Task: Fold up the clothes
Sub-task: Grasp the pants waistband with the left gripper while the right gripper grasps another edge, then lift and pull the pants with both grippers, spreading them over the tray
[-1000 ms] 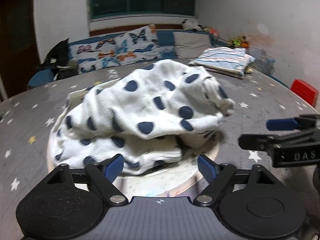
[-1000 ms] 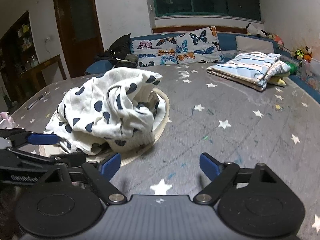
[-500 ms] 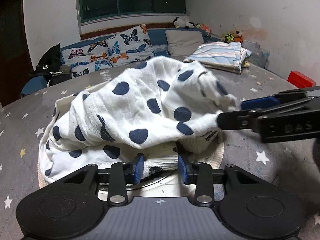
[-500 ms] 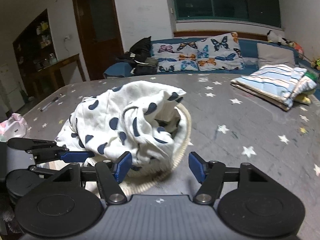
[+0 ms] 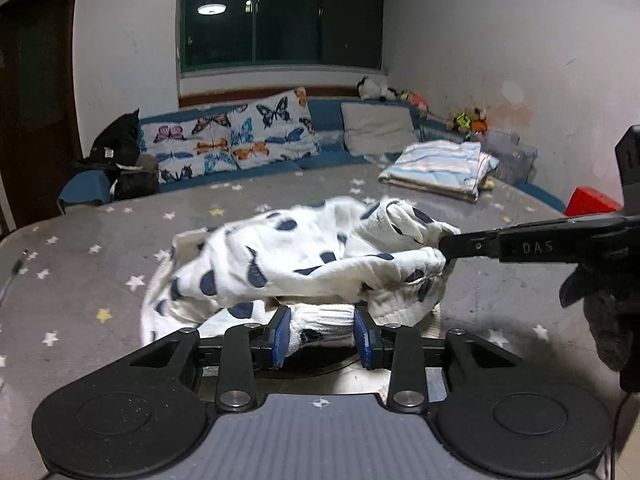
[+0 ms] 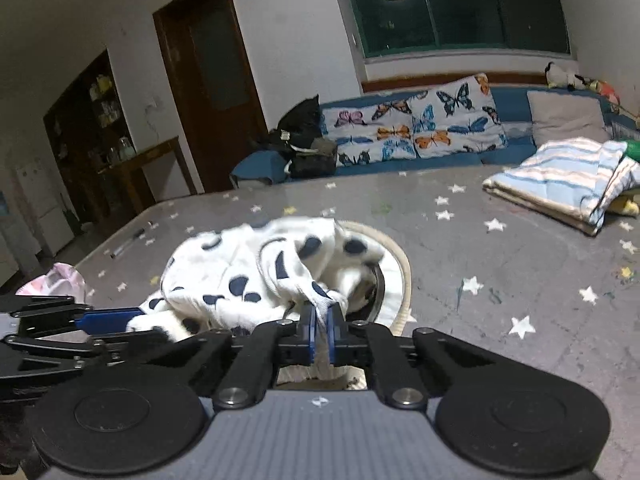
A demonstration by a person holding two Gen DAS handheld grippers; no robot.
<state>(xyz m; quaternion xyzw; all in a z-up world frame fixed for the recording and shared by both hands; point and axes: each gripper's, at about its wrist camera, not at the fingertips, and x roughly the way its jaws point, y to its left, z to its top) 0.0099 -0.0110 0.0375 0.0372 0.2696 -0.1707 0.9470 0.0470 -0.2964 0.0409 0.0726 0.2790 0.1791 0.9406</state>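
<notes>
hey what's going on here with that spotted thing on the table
A person is starting to fold a white garment with dark spots that lies bunched in a round basket on the star-patterned table. Each hand-held gripper has pinched a bit of it: the left hand-held gripper holds a thick fold at the near edge, the right hand-held gripper is shut on a thin bit of cloth. The garment is not spread out yet.

A white garment with dark blue polka dots (image 5: 304, 264) lies crumpled in a loose heap over a round cream basket (image 6: 402, 268) on the star-patterned grey table (image 6: 500, 280), its edges bunched and lifted.
</notes>
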